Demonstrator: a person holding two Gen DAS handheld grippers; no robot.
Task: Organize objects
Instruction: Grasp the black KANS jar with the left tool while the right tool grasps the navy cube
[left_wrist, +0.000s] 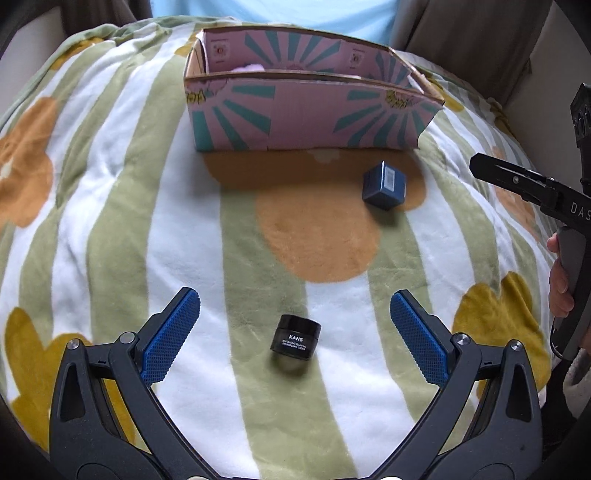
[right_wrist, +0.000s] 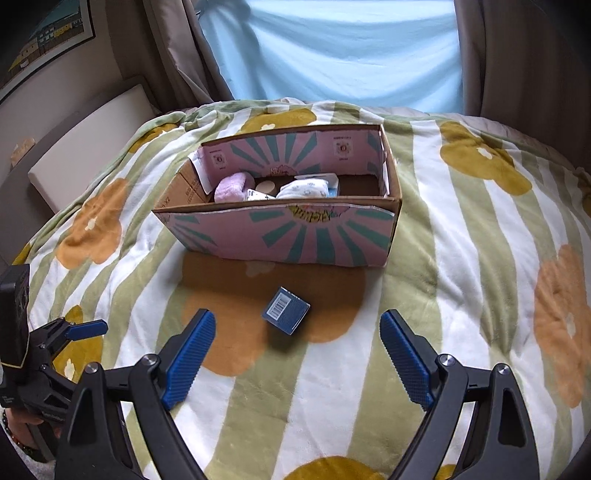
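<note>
The left tool (left_wrist: 295, 321) hangs with its jaws spread wide and nothing between the blue pads; the black cream jar (left_wrist: 295, 338) sits upright on the blanket (left_wrist: 110, 221) just ahead of the gap, centred between the two fingers but touching neither. The right tool (right_wrist: 297, 354) is likewise spread and empty; the small dark blue box (right_wrist: 285, 309) lies just beyond its fingertips, tilted with a barcode face up, on an orange flower of the blanket. Both things rest in front of the pink cardboard box (right_wrist: 295, 240), apart from it; that box already holds a lilac sponge-like piece (right_wrist: 231, 190) and some white packets (right_wrist: 304, 188), with free floor at its right end.

The jar looks like glass or hard plastic with a smooth glossy wall — probably dense for its size, stiff, and somewhat slippery; the best hold is likely across the round body below the lid, pads squarely on opposite sides so it does not twist out. The blue box is probably light card, stiff at its edges but easily dented on the faces; a gentle squeeze on two parallel flat sides seems right — not corner to corner. The blanket is soft and yields, so either thing may sink or tip as the fingers come down around it.
</note>
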